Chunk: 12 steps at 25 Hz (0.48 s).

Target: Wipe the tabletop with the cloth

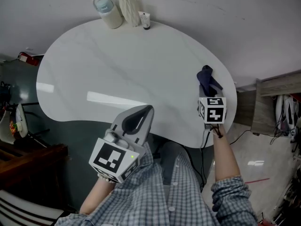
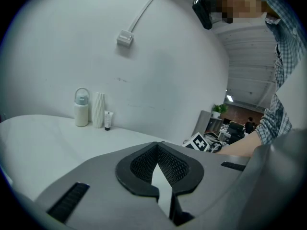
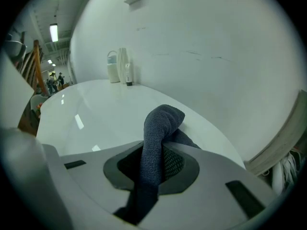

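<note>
One white tabletop [image 1: 141,69] against pale wall [image 1: 244,18]

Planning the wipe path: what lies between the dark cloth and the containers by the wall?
Nothing: the head view shows bare white tabletop between the dark blue cloth and the cream bottle, ribbed white vase and small tube.

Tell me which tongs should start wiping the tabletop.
Right. The right tongs are shut on the dark cloth at the tabletop's right edge. The left tongs are shut on nothing, near its front edge.
</note>
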Available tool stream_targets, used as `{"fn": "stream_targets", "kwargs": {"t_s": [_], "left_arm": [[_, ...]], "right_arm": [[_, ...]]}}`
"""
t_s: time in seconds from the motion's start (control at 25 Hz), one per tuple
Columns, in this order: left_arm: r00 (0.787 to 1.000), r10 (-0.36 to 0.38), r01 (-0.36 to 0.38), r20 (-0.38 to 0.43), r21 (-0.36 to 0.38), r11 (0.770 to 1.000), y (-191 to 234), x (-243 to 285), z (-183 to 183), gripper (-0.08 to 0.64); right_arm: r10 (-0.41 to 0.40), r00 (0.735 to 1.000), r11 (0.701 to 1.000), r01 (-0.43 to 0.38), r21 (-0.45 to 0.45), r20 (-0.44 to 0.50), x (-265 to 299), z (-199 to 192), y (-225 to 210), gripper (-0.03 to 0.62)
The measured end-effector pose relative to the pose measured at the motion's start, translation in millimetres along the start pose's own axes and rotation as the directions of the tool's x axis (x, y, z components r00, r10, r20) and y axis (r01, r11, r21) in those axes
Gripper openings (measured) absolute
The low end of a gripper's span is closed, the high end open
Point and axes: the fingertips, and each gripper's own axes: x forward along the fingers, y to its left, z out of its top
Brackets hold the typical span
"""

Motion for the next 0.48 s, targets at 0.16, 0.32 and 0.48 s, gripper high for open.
{"fn": "stream_targets", "kwargs": {"t_s": [0.16,0.32,0.48], "left_arm": [[1.0,0.019,-0.019,0.021,-0.015,1.0,9,-9,-1,0.005],[0.999,0.046,-0.045,0.02,-0.031,0.998,20,-16,-3,0.005],[0.998,0.059,-0.058,0.033,-0.032,0.998,26,-20,-3,0.005]], "right_arm": [[0.066,0.998,0.996,-0.065,-0.064,0.012,12,17,35,0.052],[0.13,0.991,0.985,-0.128,-0.119,0.016,21,30,68,0.052],[0.212,0.977,0.958,-0.207,-0.196,0.003,28,40,101,0.052]]}}
